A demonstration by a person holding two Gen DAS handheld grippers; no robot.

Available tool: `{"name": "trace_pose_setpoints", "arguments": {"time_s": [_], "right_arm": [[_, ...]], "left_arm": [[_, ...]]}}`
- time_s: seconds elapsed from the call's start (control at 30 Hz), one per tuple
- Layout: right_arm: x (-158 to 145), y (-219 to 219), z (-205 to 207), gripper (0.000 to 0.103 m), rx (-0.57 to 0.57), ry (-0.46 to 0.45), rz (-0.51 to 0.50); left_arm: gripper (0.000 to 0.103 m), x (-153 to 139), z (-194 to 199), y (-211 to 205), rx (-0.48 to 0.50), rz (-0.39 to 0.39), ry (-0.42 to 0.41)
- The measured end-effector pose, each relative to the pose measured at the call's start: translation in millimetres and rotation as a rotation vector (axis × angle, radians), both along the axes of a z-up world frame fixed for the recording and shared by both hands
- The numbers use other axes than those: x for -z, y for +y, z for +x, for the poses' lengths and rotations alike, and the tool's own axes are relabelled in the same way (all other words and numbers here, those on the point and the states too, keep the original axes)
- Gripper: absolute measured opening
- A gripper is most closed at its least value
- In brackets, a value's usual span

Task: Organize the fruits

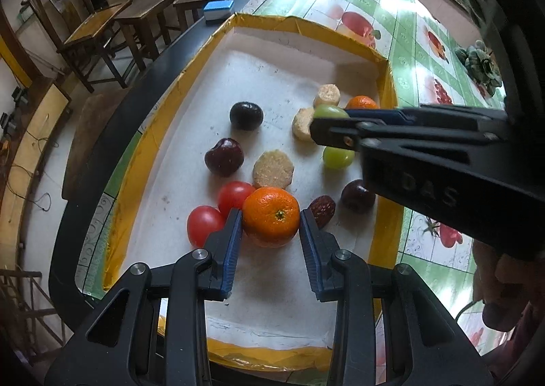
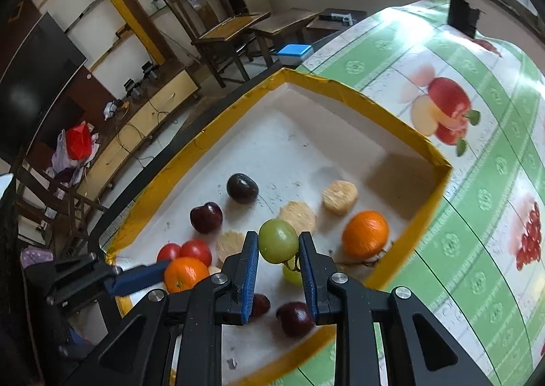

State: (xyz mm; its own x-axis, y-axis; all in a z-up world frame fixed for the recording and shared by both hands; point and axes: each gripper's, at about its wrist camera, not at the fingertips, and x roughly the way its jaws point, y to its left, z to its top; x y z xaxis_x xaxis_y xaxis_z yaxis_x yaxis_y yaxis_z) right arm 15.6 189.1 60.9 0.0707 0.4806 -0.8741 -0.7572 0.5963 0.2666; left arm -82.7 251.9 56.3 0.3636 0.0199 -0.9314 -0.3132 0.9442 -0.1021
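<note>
Two claws at work over the yellow-rimmed tray on the surface. My left claw pinches an orange near the tray's near rim, its pads on either flank; whether the orange rests on the tray floor or hangs just above it I cannot tell. My right claw pinches a green grape held above the tray floor, toward the tray's right wall.

Inside the tray lie a second orange by the right wall, two tomatoes just left of the held orange, dark cherries, and pale slices.

Step in hand, as I judge it: carrying like fruit to like. The next move calls for setting each fruit beside its match and spreading the pads gently, lest the round fruit roll.
</note>
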Motion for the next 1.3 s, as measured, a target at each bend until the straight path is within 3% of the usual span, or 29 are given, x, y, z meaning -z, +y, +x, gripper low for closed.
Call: {"name": "trace_pose_setpoints", "arguments": {"time_s": [0.53, 0.8, 0.87, 0.93, 1.3], "right_arm": [[20, 22, 6, 0.024, -0.002, 0.022, -0.035], [-2, 10, 0, 0.025, 0.002, 0.024, 0.017], [-8, 4, -4, 0.026, -0.001, 0.003, 0.015], [-16, -6, -9, 0.026, 0.010, -0.018, 0.027], [-45, -83, -25, 0.030, 0.145, -0.064, 0.065]], "left_arm": [[0.035, 0, -1, -8, 0.010, 0.044, 0.000], [0.035, -2, -7, -8, -0.013, 0.073, 0.009], [0.043, -5, -8, -8, -0.027, 0.091, 0.004], [0.067, -13, -12, -10, -0.041, 0.116, -0.024], [0.068, -36, -18, -32, -0.063, 0.169, -0.081]]}}
